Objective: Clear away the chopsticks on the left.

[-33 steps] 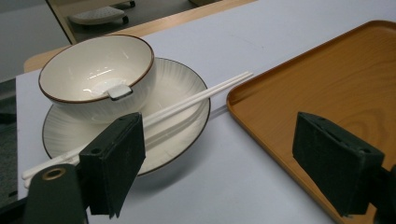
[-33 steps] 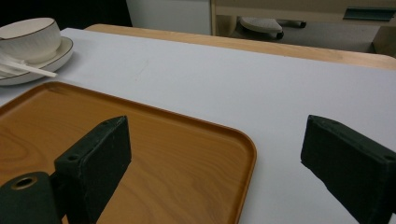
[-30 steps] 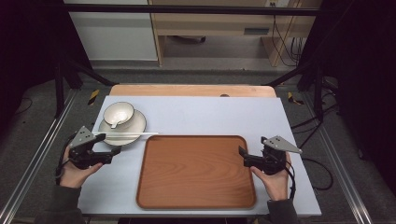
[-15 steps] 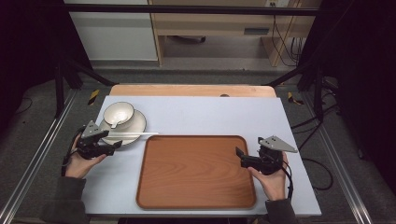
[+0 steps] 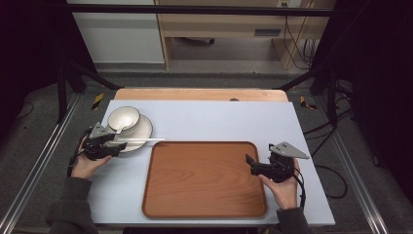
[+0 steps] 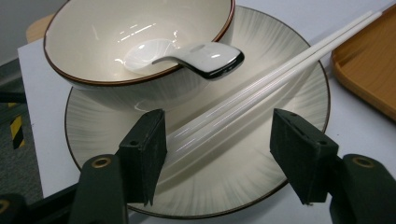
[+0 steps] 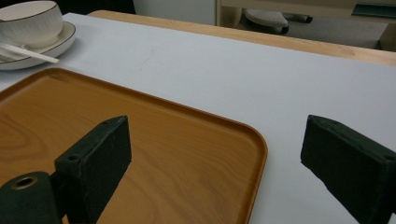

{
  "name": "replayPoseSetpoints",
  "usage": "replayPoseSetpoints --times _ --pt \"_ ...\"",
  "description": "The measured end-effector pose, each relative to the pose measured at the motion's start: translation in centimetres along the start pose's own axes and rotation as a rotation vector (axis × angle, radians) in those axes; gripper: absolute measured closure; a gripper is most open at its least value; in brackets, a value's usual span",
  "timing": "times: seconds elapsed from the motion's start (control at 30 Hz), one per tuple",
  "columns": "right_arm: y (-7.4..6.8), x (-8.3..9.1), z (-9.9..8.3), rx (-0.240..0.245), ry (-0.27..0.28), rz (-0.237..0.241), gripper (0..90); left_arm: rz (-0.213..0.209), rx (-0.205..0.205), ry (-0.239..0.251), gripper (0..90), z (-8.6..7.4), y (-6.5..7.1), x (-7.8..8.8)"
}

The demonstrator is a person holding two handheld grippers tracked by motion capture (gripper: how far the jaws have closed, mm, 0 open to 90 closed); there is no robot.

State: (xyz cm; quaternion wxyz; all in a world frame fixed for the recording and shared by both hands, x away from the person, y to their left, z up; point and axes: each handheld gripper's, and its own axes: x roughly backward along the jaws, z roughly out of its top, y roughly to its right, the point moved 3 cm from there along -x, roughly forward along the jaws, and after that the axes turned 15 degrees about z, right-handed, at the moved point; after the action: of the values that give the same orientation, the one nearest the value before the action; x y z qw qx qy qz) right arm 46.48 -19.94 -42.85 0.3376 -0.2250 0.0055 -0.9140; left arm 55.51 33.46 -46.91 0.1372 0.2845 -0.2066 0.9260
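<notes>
Chopsticks (image 6: 261, 88) between closing left hand-held gripper (image 6: 219, 144) jaws, unmarked plate (image 6: 299, 70)

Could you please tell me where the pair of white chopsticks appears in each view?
High view: pair of white chopsticks left of centre, across the cream ceramic plate.
Left gripper view: centre, running to upper right.
Right gripper view: far upper left.
Shared landmark: brown wooden tray.

white chopsticks (image 6: 243, 93), lying across plate (image 6: 289, 60)
</notes>
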Motion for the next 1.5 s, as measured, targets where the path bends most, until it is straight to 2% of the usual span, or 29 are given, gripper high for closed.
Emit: replayPoseSetpoints --times 0.2,0.4,0.67,0.8,0.97,1.13,1.5 --pt "-0.1 -0.2 0.0 0.002 -0.008 -0.001 8.8 0.000 -0.005 -0.003 38.0 -0.3 -0.1 -0.3" --pt "-0.1 -0.1 0.0 0.000 -0.009 -0.001 8.8 0.012 -0.019 -0.026 47.2 -0.3 0.1 0.1" --pt "0.0 -0.1 -0.1 -0.001 -0.011 -0.002 8.7 -0.009 -0.009 -0.036 56.2 -0.2 0.4 0.3" --pt "0.0 -0.1 -0.1 -0.001 -0.011 -0.002 8.7 -0.009 -0.016 -0.047 58.8 -0.1 0.5 0.5" --pt "0.0 0.0 -0.1 -0.005 -0.012 0.000 8.7 -0.031 -0.028 -0.061 62.7 -0.1 0.9 0.6" --pt "0.1 0.0 -0.1 -0.003 -0.012 -0.003 8.7 -0.046 -0.017 -0.073 69.6 -0.2 0.9 0.6" --pt "0.1 0.0 -0.1 -0.007 -0.015 -0.001 8.7 -0.063 -0.006 -0.079 77.4 -0.1 1.1 0.9"
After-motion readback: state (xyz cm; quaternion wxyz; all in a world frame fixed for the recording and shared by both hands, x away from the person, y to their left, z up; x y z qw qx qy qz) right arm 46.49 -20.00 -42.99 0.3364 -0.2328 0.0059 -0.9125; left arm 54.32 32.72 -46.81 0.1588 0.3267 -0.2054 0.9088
